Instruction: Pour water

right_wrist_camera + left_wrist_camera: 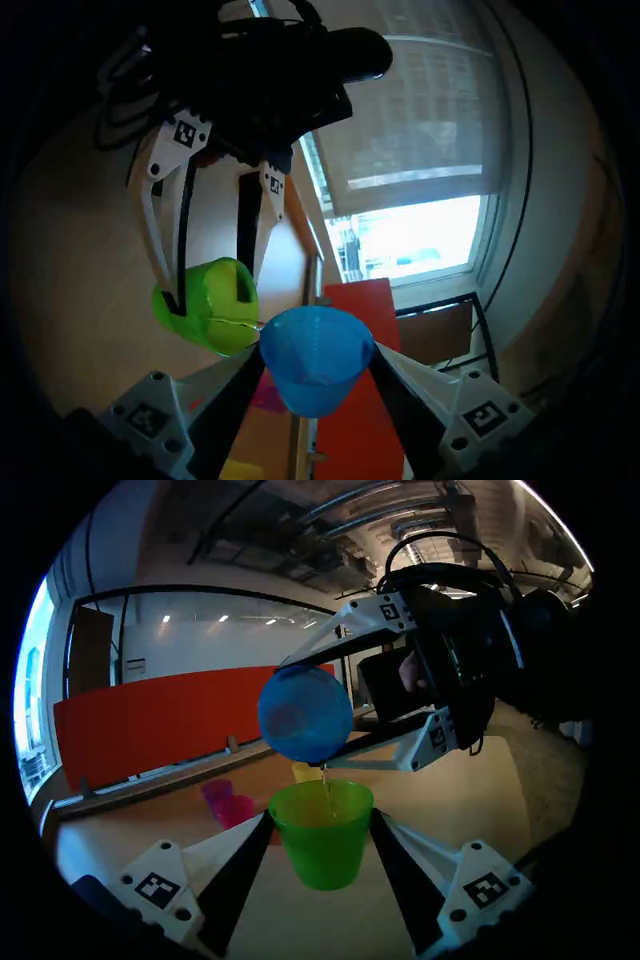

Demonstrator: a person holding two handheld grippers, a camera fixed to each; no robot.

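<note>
In the left gripper view my left gripper (322, 840) is shut on a green plastic cup (322, 840), held upright above the table. Just above it the right gripper (320, 708) is shut on a blue cup (305, 712) tipped on its side, and a thin stream of water (328, 792) runs from its rim into the green cup. In the right gripper view the blue cup (316, 368) sits between my right gripper's fingers (316, 372), mouth toward the camera. Its rim touches the green cup (208, 308), which the left gripper (212, 288) holds.
A pink cup (218, 796), a magenta cup (238, 810) and a yellow cup (306, 773) stand on the wooden table (448, 800) behind the green cup. A red partition (160, 712) runs along the table's far edge. A hand (411, 672) holds the right gripper.
</note>
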